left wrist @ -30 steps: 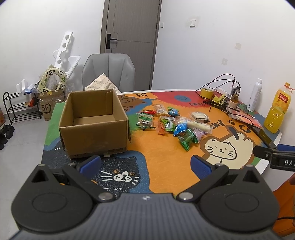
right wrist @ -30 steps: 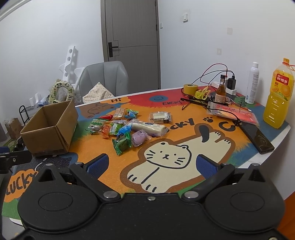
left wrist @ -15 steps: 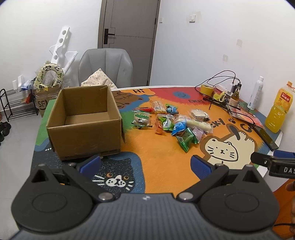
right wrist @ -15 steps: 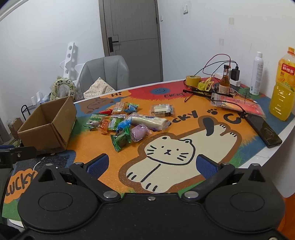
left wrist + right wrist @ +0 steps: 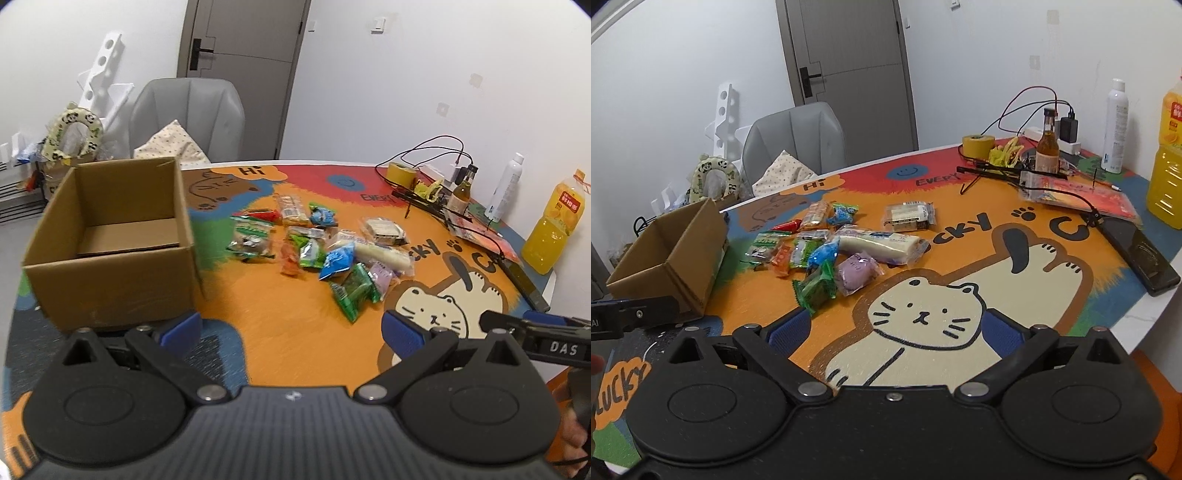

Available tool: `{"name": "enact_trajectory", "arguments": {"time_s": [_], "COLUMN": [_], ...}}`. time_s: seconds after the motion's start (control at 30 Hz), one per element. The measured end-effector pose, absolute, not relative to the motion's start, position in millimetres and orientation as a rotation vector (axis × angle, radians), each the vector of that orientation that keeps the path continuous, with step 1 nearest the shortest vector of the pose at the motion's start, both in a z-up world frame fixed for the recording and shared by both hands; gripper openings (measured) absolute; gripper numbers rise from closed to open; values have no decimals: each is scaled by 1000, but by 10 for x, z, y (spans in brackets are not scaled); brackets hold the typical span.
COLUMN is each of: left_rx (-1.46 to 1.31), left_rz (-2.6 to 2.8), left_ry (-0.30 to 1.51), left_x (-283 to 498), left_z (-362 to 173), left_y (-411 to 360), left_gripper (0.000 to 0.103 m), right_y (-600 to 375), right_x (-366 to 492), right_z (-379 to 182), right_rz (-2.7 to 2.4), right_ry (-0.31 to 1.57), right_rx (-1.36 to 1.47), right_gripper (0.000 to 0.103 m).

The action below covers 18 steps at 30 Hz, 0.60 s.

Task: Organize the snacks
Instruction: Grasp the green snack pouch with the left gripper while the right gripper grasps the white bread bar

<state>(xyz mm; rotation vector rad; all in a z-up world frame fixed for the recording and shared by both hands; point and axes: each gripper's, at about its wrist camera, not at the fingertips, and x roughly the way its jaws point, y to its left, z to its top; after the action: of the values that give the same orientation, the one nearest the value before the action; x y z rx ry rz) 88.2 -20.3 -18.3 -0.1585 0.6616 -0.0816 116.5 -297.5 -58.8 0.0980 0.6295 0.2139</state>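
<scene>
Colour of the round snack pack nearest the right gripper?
Purple snack pack, in clear wrap; shows best in the right wrist view.

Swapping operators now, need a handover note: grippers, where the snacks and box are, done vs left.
Left gripper: open, empty, hovering over the mat just right of the cardboard box.
Right gripper: open, empty, over the cat drawing, near the snack pile.
Box: upright at the table's left end, nothing visible inside.
Snacks: all loose on the mat, right of the box; green packet and purple packet lie nearest the right fingers.
Done: nothing boxed.
Left: every packet.
</scene>
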Motion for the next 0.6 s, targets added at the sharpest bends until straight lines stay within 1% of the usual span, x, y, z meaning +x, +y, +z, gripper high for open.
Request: {"name": "enact_trajectory", "arguments": {"time_s": [0.07, 0.23, 0.47, 0.6], "left_rx": [-169, -201, -218, -232], "left_rz": [-84, -97, -103, -120], "left_ry": [661, 670, 698, 712], "left_x": [957, 1178, 1482, 1627], "left_z": [-197, -264, -375, -431], "left_y": [-221, -294, -449, -527], "left_gripper": [103, 101, 100, 99], "right_y": [-2987, -2994, -3052, -3095], "right_x": [1249, 1440, 1712, 1884], "right_z": [-610, -673, -757, -806], "right_rz": [217, 242, 281, 291], "right_ry": [640, 660, 681, 692], "right_rx": [100, 104, 126, 137], "right_gripper": [94, 88, 85, 85]}}
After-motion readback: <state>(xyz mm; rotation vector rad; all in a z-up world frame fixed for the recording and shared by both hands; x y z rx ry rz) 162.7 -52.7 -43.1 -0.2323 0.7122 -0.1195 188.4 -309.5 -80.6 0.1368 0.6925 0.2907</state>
